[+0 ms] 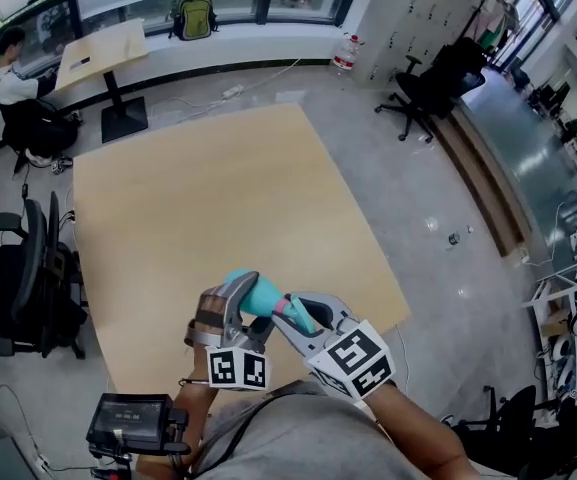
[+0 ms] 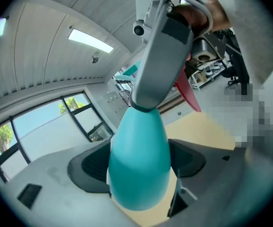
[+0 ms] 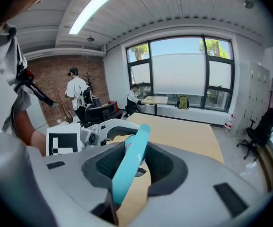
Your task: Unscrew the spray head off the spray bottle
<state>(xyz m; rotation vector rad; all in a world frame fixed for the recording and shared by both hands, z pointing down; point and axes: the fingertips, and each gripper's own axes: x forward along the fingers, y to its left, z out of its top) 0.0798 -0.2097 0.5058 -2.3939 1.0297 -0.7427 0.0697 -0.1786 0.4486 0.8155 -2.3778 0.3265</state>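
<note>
The spray bottle (image 2: 138,162) is clamped between the wide-set jaws of the left gripper (image 1: 241,290); its spray head (image 3: 129,161) is pinched between the narrower jaws of the right gripper (image 1: 290,310).

The left gripper (image 1: 240,290) and the right gripper (image 1: 294,309) are grey with black pads (image 2: 91,167). Each has a white cube (image 1: 238,369) with black squares. At six o'clock, the shirt (image 1: 268,438) is grey.

- The head camera looked steeply down from above at the surface (image 1: 218,198), with the left hand-held gripper (image 1: 249,294) and right hand-held gripper (image 1: 294,311) low in its picture.
- Each gripper camera sat right behind its own jaws, looking along them, very near.
- All three saw the spray bottle (image 1: 262,295) and the surface.
</note>
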